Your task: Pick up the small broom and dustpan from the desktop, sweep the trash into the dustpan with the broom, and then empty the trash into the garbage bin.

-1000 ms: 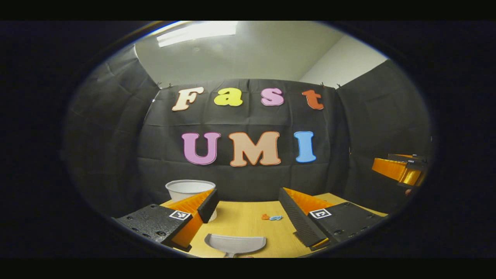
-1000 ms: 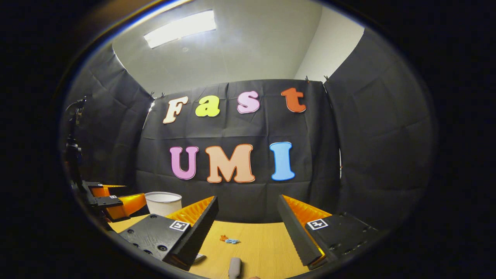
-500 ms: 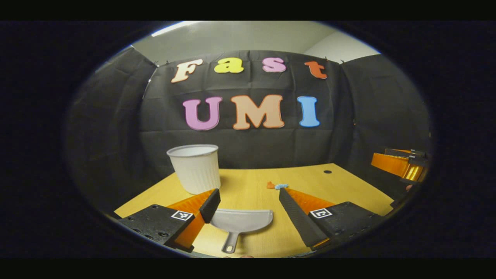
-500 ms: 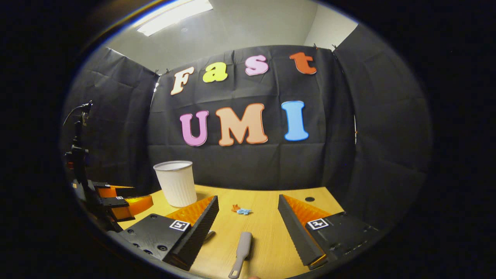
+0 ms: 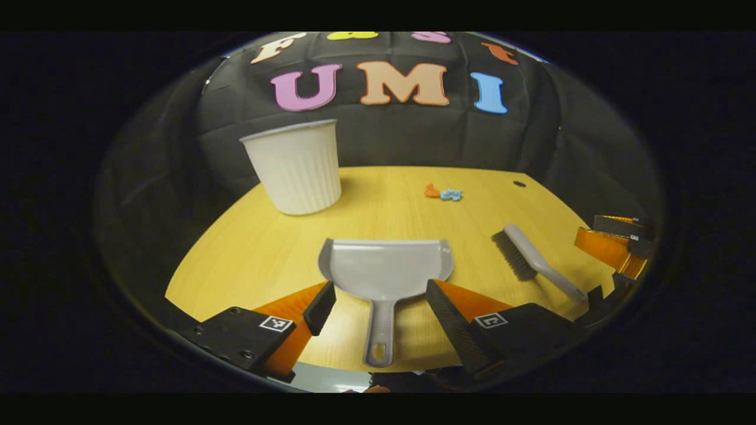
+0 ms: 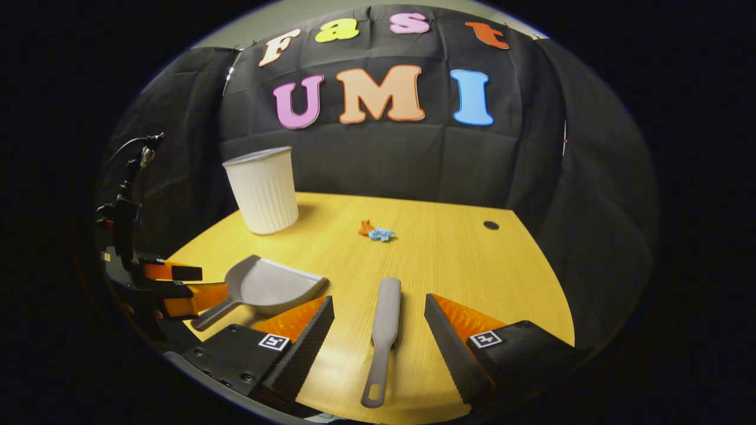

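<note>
Handles are pointing back at both wide-apart claws: dustpan (image 5: 385, 270) is lying lengthwise ahead of left claw (image 5: 381, 301), broom (image 6: 383, 330) between right claw (image 6: 378, 319) fingers.

We note that each gripper, the left gripper (image 5: 381, 301) and the right gripper (image 6: 378, 313), has two wedge-shaped fingers with saw-toothed inner faces. These are mounted on black blocks with recessed screws. Each block bears a small square black-and-white marker. A thin cable rises above the left gripper in the right gripper view.
</note>
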`<state>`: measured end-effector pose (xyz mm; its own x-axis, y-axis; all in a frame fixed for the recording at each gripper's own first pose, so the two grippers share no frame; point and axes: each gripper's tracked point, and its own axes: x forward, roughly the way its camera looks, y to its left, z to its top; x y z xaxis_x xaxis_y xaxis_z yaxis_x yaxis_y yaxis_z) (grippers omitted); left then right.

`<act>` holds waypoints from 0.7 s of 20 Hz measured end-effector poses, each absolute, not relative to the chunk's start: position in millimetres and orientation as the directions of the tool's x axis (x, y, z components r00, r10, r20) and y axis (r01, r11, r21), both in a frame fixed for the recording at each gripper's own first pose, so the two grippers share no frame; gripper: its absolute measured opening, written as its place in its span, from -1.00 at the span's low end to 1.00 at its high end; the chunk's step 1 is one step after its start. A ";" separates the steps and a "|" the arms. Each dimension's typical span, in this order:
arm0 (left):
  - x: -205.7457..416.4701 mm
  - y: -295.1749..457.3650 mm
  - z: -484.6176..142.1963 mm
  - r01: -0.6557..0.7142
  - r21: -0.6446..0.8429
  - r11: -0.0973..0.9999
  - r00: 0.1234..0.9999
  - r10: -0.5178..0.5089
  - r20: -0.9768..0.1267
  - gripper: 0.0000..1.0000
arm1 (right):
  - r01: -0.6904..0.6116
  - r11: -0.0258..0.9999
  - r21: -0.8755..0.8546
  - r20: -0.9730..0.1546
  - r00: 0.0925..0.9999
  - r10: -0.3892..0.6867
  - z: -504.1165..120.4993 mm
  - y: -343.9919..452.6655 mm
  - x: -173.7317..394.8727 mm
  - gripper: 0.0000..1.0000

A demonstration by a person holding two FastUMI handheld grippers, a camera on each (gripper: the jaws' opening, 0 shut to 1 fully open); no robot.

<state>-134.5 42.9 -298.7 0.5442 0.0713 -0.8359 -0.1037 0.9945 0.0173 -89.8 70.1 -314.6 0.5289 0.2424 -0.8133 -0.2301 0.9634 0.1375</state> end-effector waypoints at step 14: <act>-171.4 39.5 -362.6 -0.072 -0.044 0.996 0.328 -0.018 -0.945 0.97 | -0.331 0.939 0.090 -0.992 0.050 0.113 -439.8 68.4 -155.6 0.52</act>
